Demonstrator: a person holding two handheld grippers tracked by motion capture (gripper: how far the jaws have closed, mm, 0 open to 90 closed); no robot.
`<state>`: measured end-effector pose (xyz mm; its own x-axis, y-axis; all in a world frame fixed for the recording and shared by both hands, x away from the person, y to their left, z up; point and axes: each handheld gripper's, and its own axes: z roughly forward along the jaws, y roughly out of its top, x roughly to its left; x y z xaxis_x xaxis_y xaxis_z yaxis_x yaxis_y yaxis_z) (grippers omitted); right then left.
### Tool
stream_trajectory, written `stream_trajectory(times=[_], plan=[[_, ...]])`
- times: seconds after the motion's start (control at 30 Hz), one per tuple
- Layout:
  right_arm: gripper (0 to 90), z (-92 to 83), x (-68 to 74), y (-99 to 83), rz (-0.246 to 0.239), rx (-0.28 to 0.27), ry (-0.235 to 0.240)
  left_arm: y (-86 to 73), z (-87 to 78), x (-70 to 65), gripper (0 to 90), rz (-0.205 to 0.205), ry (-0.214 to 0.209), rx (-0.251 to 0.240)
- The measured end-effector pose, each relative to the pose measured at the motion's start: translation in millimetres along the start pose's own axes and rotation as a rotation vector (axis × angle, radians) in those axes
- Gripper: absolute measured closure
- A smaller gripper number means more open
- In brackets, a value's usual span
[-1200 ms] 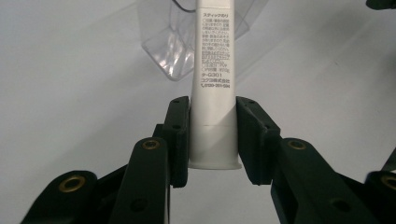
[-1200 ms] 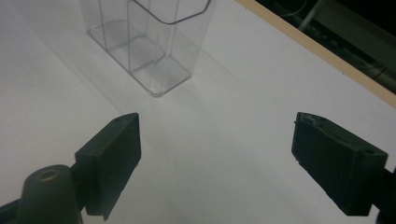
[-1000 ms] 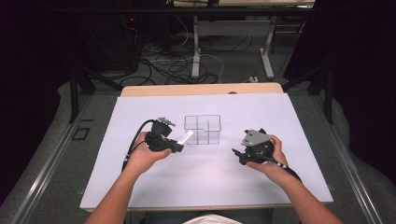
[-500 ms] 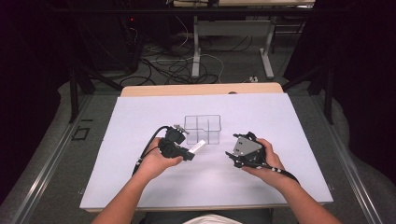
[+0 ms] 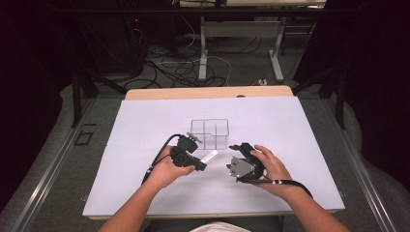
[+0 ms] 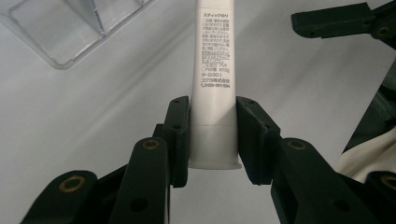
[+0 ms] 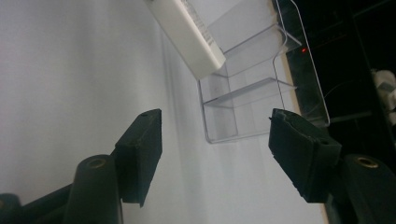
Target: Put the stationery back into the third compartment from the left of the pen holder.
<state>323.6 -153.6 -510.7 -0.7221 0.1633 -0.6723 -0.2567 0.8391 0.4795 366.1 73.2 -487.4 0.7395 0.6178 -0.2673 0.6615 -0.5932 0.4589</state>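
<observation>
At frame centre, the left claw (image 5: 205, 162) clamps the white glue stick (image 6: 214, 84) by its base so its free end points at the empty, part-open right claw (image 7: 215, 154), whose jaws have just been closing, likely for uncapping.

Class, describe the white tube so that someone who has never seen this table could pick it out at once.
On the white table, just in front of the clear divided box, the left gripper clamps a white tube. It alone carries small black print and is held off the table.
</observation>
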Motion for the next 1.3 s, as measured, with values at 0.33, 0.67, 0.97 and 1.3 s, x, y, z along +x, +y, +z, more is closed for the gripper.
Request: stream_trajectory(times=[0.33, 0.67, 0.97, 1.3], plan=[[37.1, 2.0, 9.1, 6.9, -0.113, -0.022, -0.012, 1.7, 3.0, -7.8, 67.4, 0.006, -0.028, 0.011], [43.4, 3.0, 15.2, 11.4, -0.244, -0.020, -0.027, 5.2, 8.5, -15.4, 67.4, -0.012, -0.064, 0.008], [51.2, 6.2, 21.5, 13.0, -0.359, 0.000, -0.060, 16.1, 13.5, -23.8, 67.4, -0.016, -0.086, 0.021], [56.3, 8.1, 24.0, 13.1, -0.451, 0.015, -0.059, 31.1, 13.2, -32.2, 67.4, -0.001, -0.110, 0.039]])
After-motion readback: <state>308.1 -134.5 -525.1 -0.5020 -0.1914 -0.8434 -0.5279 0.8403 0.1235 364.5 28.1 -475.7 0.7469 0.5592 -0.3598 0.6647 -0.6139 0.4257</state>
